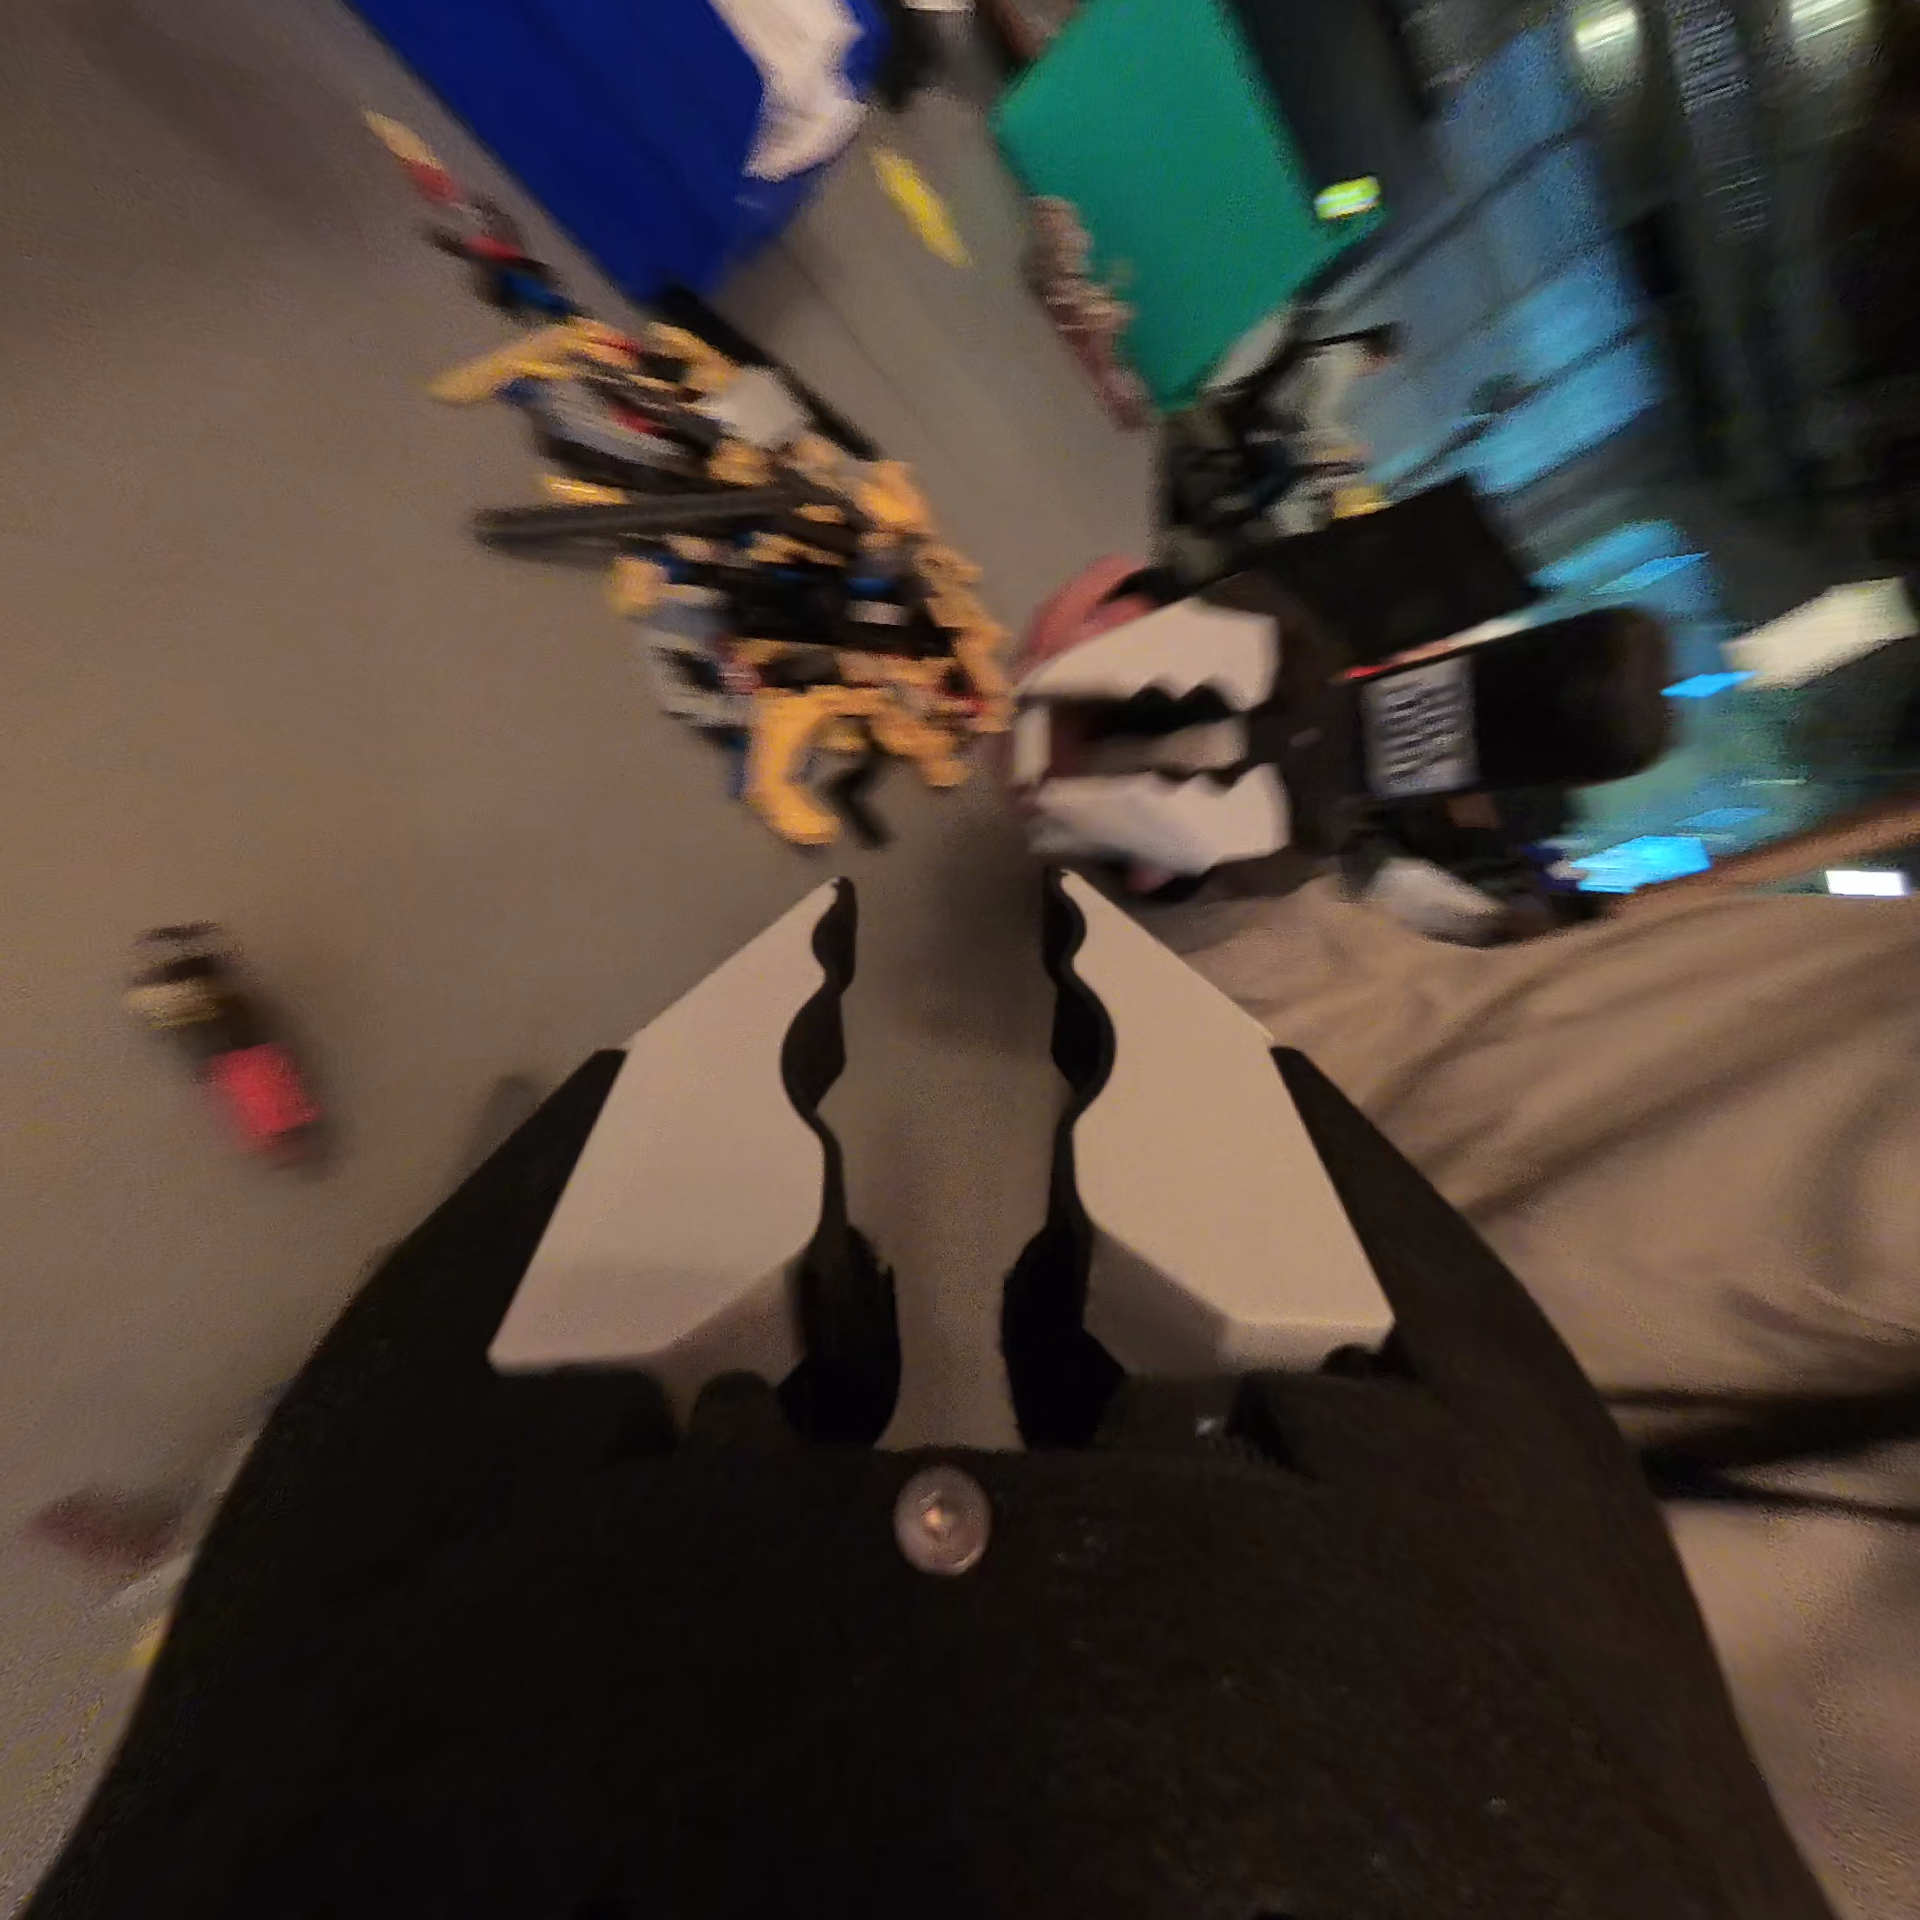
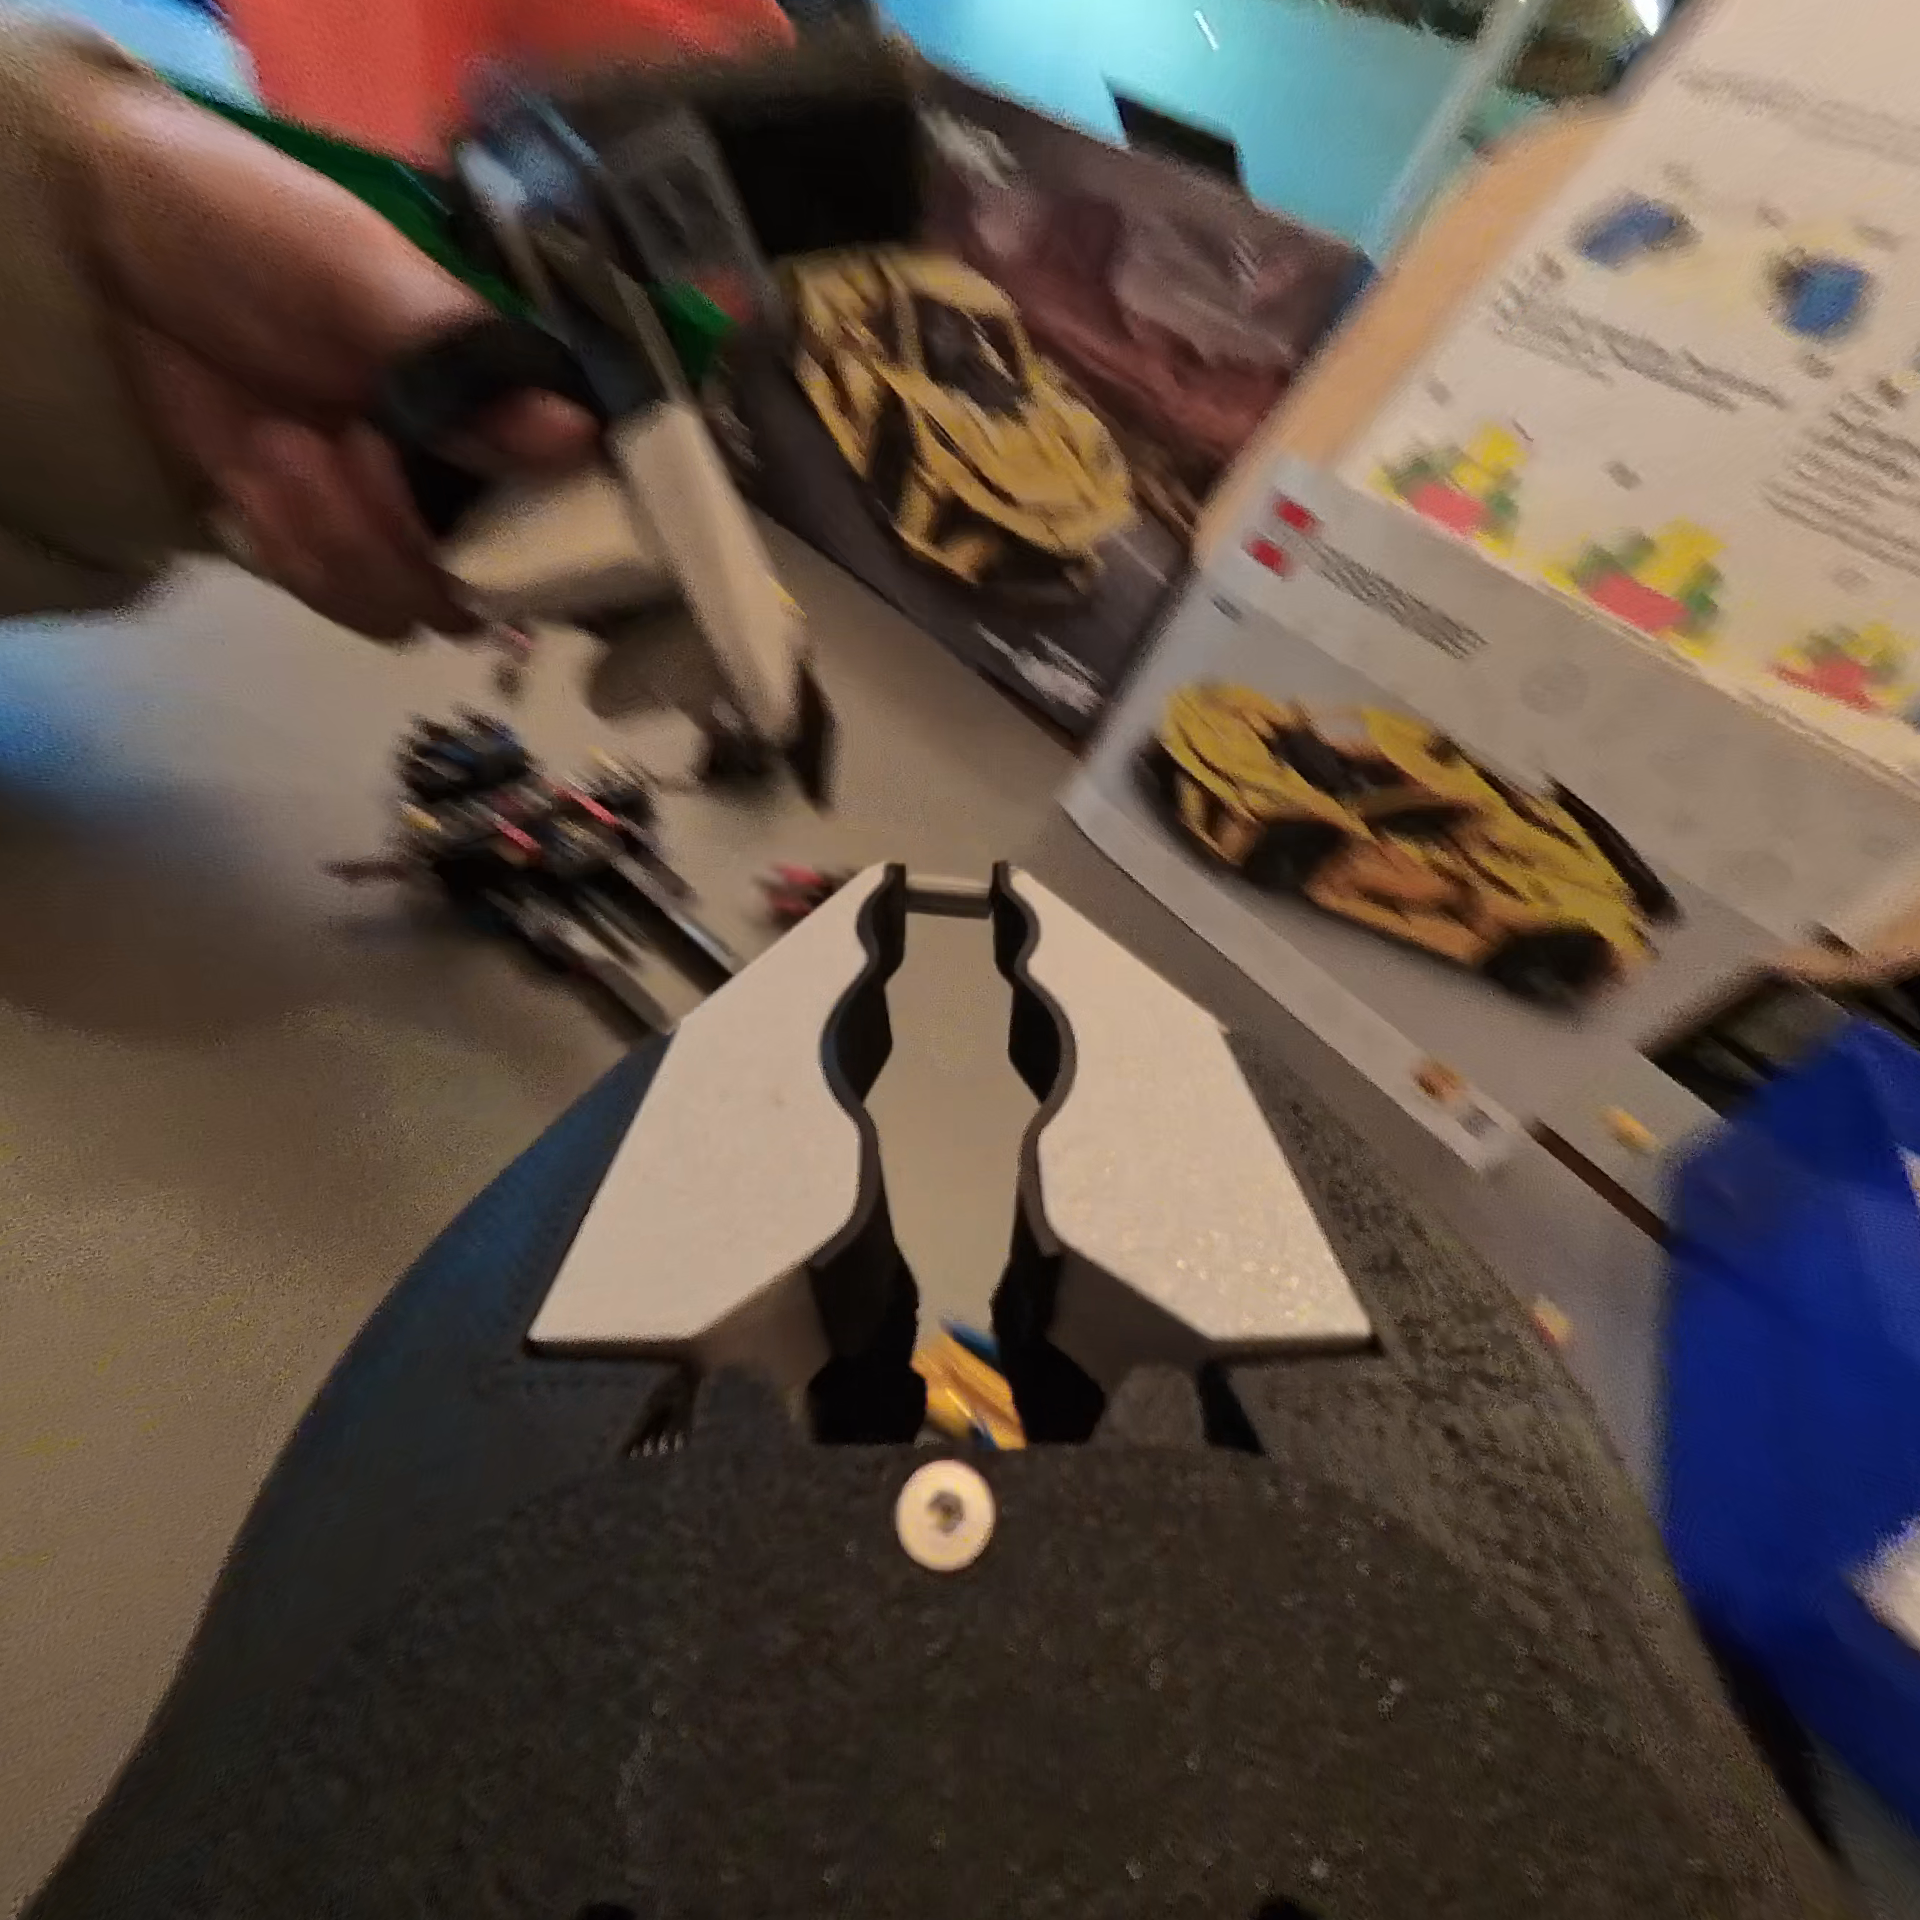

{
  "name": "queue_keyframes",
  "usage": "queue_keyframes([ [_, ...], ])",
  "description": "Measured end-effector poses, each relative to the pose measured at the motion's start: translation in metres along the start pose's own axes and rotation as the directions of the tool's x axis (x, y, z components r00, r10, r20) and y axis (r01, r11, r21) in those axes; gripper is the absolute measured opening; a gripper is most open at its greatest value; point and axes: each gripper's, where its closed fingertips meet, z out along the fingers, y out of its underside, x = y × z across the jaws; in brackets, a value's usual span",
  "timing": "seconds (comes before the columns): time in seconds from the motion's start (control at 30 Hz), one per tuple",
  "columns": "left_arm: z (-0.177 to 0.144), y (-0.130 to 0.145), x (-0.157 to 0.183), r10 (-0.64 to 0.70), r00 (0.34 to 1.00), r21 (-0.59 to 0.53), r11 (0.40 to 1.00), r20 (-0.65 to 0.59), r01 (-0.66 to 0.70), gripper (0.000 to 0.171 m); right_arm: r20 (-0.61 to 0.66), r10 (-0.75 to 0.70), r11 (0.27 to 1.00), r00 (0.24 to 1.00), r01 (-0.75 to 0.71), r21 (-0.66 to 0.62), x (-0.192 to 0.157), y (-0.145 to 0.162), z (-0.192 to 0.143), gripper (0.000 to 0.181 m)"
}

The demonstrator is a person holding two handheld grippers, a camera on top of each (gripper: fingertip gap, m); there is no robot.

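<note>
Right gripper pinched a small grey piece at its tips; left gripper was narrowly parted, empty. Firm tip pressure seemed advisable.

Both views are blurred. The left gripper and right gripper have pale grey fingers with black inner edges on black bodies. The partly built brick model is yellow, black and blue. The table is grey-beige. The booklet shows a yellow-and-black car on white.
</note>
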Motion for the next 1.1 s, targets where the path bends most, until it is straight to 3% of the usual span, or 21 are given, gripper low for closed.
queue_keyframes([
  [0.07, -0.013, 0.004, -0.053, 0.153, 0.936, -0.067, 0.988, 0.317, -0.139, 0.036, -0.197, 0.002, 0.983, 0.980, -0.039, -0.181, 0.055, 0.047, -0.017, 0.015],
  [0.13, -0.019, 0.013, -0.088, 0.252, 0.826, -0.173, 0.967, 0.504, -0.189, 0.036, -0.364, 0.025, 0.915, 0.931, -0.168, -0.366, 0.099, 0.099, -0.042, 0.016],
  [0.2, -0.012, 0.021, -0.102, 0.268, 0.795, -0.228, 0.959, 0.545, -0.167, 0.036, -0.454, 0.055, 0.858, 0.889, -0.275, -0.434, 0.118, 0.126, -0.058, 0.015],
  [0.33, -0.008, 0.019, -0.130, 0.261, 0.723, -0.247, 0.960, 0.640, -0.128, 0.036, -0.472, 0.166, 0.811, 0.866, -0.392, -0.435, 0.114, 0.141, -0.058, 0.022],
  [0.4, -0.006, 0.023, -0.138, 0.273, 0.713, -0.283, 0.953, 0.646, -0.108, 0.021, -0.466, 0.172, 0.797, 0.868, -0.401, -0.452, 0.112, 0.145, -0.059, 0.033],
  [0.43, -0.003, 0.025, -0.138, 0.282, 0.723, -0.300, 0.948, 0.631, -0.108, 0.008, -0.448, 0.192, 0.793, 0.873, -0.407, -0.453, 0.109, 0.140, -0.059, 0.037],
  [0.53, 0.002, 0.014, -0.113, 0.272, 0.810, -0.229, 0.958, 0.519, -0.175, 0.008, -0.328, 0.319, 0.785, 0.889, -0.442, -0.434, 0.093, 0.099, -0.066, 0.049],
  [0.63, 0.001, -0.021, -0.035, 0.225, 0.961, 0.090, 0.966, 0.159, -0.241, 0.007, -0.105, 0.486, 0.803, 0.868, -0.491, -0.339, 0.073, 0.024, -0.066, 0.046],
  [0.7, -0.014, -0.037, 0.013, 0.218, 0.971, 0.274, 0.944, -0.102, -0.183, 0.007, 0.079, 0.523, 0.828, 0.849, -0.483, -0.284, 0.058, -0.022, -0.056, 0.038],
  [0.77, -0.026, -0.040, 0.040, 0.250, 0.937, 0.354, 0.922, -0.244, -0.154, 0.007, 0.278, 0.543, 0.836, 0.793, -0.476, -0.274, 0.035, -0.053, -0.038, 0.037],
  [0.83, -0.030, -0.035, 0.053, 0.299, 0.913, 0.372, 0.910, -0.278, -0.184, 0.007, 0.466, 0.484, 0.875, 0.740, -0.420, -0.242, 0.009, -0.071, -0.016, 0.039],
  [0.93, -0.032, -0.027, 0.060, 0.373, 0.890, 0.370, 0.890, -0.261, -0.264, 0.007, 0.640, 0.473, 0.866, 0.606, -0.455, -0.209, -0.022, -0.084, 0.013, 0.038],
  [1.1, -0.034, -0.024, 0.053, 0.371, 0.898, 0.374, 0.888, -0.239, -0.268, 0.007, 0.706, 0.530, 0.811, 0.469, -0.522, -0.263, -0.042, -0.073, 0.038, 0.026],
])
